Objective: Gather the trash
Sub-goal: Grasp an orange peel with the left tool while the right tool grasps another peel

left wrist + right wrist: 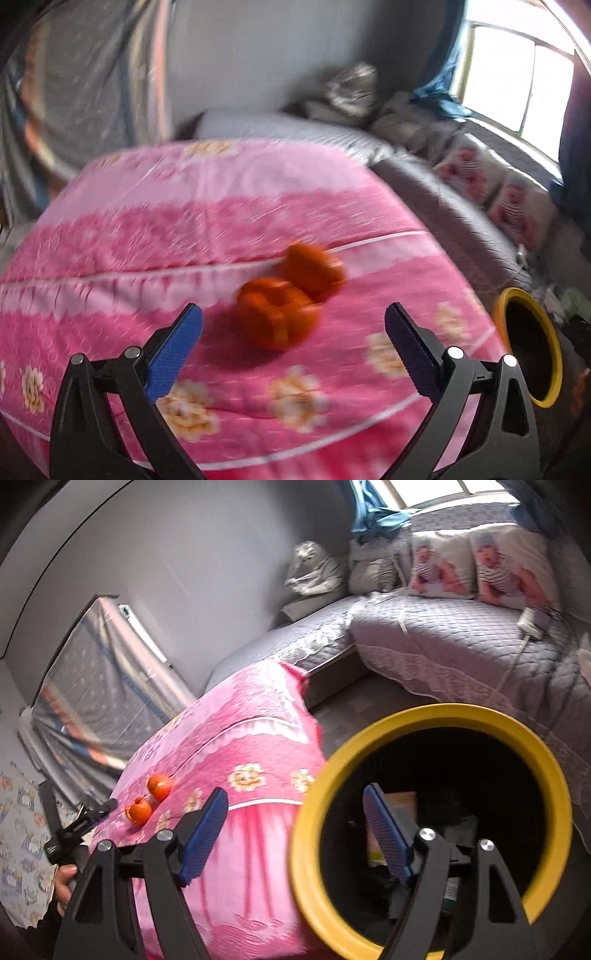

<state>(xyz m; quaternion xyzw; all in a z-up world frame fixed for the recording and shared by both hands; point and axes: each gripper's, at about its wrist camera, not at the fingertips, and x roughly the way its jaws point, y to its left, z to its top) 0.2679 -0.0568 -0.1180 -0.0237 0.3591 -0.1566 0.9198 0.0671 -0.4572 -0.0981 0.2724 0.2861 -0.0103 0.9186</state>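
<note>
Two orange peel pieces [288, 295] lie together on the pink flowered cloth [184, 229], blurred by motion. My left gripper [293, 321] is open and empty, its blue fingers either side of the nearer peel and just short of it. A yellow-rimmed bin [535, 343] stands beyond the cloth's right edge. In the right wrist view the peels [149, 799] sit far left on the cloth [240, 746]. My right gripper [295, 812] is open, its fingers straddling the near rim of the bin [436, 716], one finger inside. Several items lie in the bin's dark inside.
A grey quilted sofa [443, 642] with printed cushions [476, 568] runs along the back and right. A white charger with cord [530, 622] lies on it. A covered flat object [96, 672] leans on the wall at left. The person's left hand and gripper handle [66, 838] show at lower left.
</note>
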